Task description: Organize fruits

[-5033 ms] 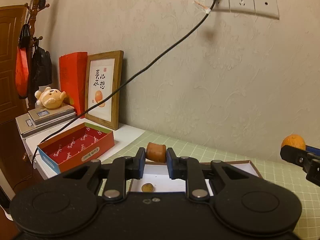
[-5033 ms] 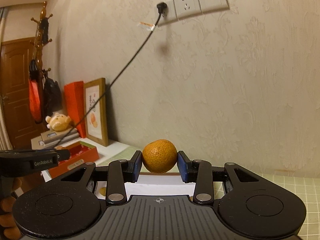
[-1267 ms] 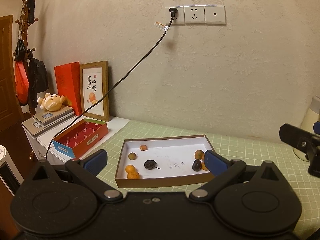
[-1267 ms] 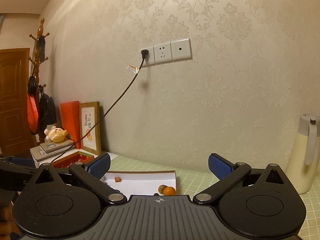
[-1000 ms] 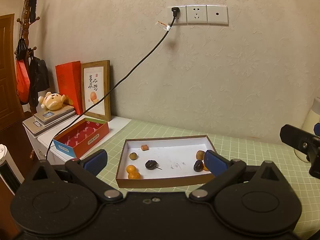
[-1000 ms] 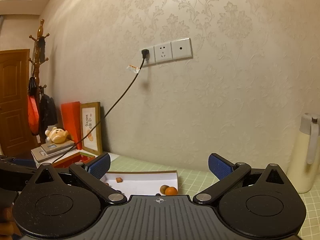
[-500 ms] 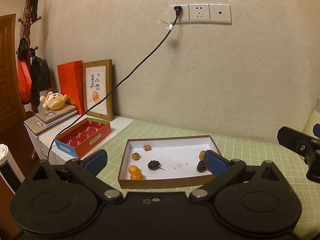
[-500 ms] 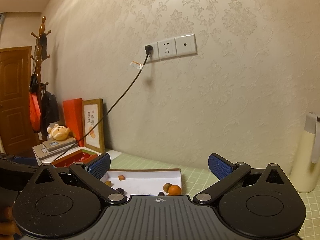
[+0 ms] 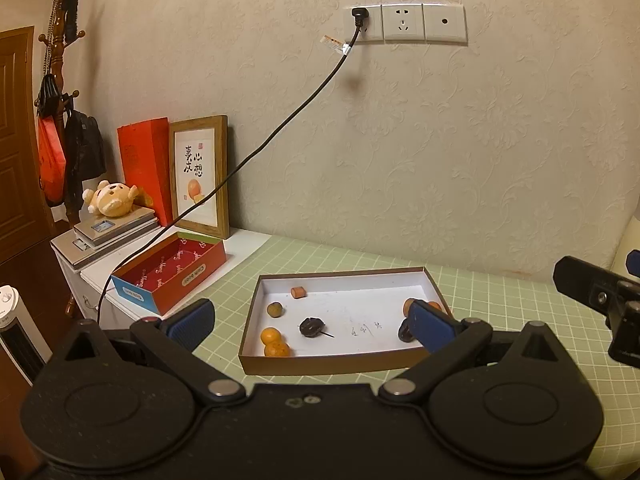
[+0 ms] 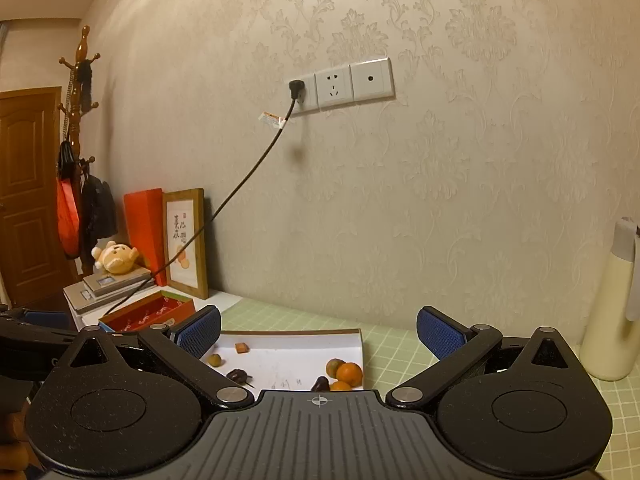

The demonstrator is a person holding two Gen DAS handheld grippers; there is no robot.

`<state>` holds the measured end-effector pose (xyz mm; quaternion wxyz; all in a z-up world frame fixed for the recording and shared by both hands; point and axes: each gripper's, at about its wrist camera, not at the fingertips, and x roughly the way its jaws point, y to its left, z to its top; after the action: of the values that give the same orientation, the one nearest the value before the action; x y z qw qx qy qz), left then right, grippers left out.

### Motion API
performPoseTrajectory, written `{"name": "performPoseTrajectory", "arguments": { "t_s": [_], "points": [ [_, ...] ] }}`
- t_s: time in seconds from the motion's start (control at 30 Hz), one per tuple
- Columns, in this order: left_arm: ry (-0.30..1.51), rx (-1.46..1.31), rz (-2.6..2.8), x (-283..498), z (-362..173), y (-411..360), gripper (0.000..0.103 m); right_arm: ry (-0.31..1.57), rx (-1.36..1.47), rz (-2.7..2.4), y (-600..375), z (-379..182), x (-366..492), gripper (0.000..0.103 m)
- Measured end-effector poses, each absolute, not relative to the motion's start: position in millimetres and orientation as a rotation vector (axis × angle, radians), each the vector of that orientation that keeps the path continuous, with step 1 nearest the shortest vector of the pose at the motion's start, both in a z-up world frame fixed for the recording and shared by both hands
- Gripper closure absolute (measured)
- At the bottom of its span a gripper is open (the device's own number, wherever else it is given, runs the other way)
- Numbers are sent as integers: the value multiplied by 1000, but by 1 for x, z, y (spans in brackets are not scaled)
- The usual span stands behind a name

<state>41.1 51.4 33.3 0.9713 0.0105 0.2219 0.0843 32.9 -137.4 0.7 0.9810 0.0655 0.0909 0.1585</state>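
1. Room: patterned wallpaper, wall socket point(image 9: 404, 24) w/ black cord, framed print point(image 9: 200, 176); table point(image 9: 500, 312) under a green grid mat.
2. Fruit all sits in the shallow white-lined box point(image 9: 340, 362): two oranges point(image 9: 274, 342) touching at front left, small brownish fruit point(image 9: 275, 309) behind them, dark stemmed fruit point(image 9: 312, 326) mid, orange chunk point(image 9: 298, 292) at back, cluster at right end incl. an orange point(image 10: 349, 373).
3. None seen loose on the mat, so task looks near done or done; sorting by kind unclear.
4. Left gripper point(image 9: 310, 320) and right gripper point(image 10: 318, 332): jaws spread wide, empty.
5. Vs 5 s ago: each then gripped a fruit over the box; both since released, pulled back.
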Motion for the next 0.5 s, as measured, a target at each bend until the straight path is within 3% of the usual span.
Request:
{"name": "performPoseTrajectory", "arguments": {
  "t_s": [0.5],
  "points": [
    [486, 9, 154, 56, 22, 52, 6, 203, 142, 324, -135, -5, 45, 0]
  ]
}}
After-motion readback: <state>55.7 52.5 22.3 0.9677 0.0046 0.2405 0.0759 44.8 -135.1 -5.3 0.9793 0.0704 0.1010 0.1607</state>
